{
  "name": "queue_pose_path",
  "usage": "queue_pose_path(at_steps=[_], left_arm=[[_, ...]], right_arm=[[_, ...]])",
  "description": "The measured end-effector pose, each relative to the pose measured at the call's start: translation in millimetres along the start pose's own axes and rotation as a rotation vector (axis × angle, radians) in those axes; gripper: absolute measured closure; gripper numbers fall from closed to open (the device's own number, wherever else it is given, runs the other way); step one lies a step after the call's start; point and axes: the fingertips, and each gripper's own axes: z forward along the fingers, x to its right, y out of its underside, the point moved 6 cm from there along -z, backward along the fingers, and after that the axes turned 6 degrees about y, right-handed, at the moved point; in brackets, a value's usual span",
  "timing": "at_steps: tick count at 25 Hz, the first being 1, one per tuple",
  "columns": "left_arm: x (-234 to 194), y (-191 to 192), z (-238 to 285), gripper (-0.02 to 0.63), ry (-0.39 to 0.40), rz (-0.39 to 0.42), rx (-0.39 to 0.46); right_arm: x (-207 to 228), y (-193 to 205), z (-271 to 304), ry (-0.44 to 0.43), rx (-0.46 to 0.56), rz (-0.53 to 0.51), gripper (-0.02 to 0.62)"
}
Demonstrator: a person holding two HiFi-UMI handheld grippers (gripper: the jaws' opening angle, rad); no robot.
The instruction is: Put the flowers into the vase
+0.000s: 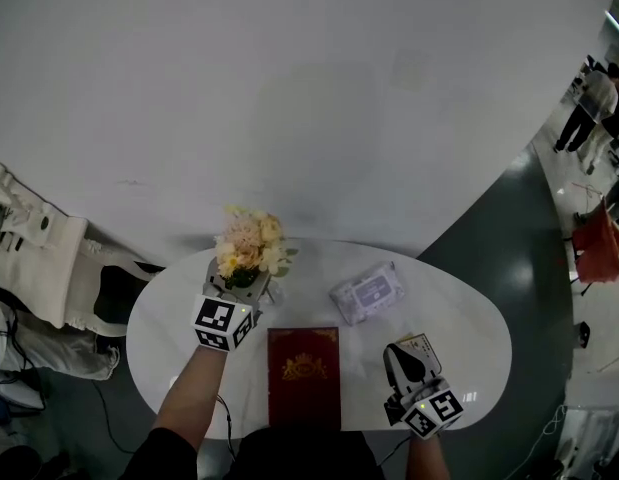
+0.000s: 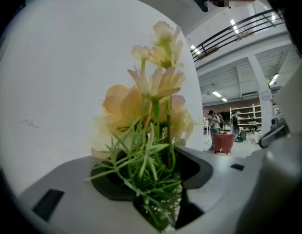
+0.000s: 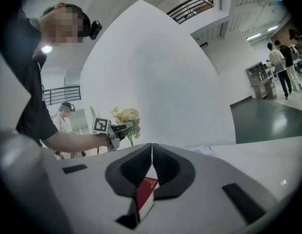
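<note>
**Between the left jaws: flowers gripped, vase not identified**

Between the jaws of my left gripper (image 2: pixel 158 179) sits the leafy lower part of the flowers (image 2: pixel 146 101). The pads press on the green stalks from both sides at a middling width, and the blooms stand upright above them. I judge this grip deliberate: taking the bunch by the stalks keeps the heads uncrushed and their lean under control.

My right gripper (image 3: pixel 151 152) has its jaws brought together tip to tip, with nothing between them. The red book (image 1: pixel 303 373) glimpsed through the gap behind the tips lies on the table below and is not held. This gripper hangs low over the near right part of the table (image 1: pixel 459 308), well apart from the bunch. I judge it is parked clear of the working side.

Further out, the book lies at the near edge between the two grippers. A wrapped packet (image 1: pixel 367 293) rests beyond it, to the right of the flowers. The flowers themselves hang over the far left part of the table.

No view shows a vase with certainty. A pale shape just beside the stalks in the head view is too small to identify. I judge insertion not yet done.
</note>
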Motion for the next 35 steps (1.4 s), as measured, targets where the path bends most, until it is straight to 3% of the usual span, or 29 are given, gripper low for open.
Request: queue_pose_path(at_steps=[4,17,35], left_arm=[[2.7,11.3,2.9,0.370,-0.021,0.003,-0.012],[9.7,33.1,8.9,0.356,-0.010,-0.018,-0.049],[4.9,40.8,10.8,0.200,-0.016,-0.069,-0.112]], right_arm=[[5.7,1.7,-4.4,0.023,0.029,0.069,0.571],[16.9,8.3,-21.9,0.068,0.025,0.067,0.571],[8.1,8.0,-22.8,0.066,0.026,0.052,0.571]])
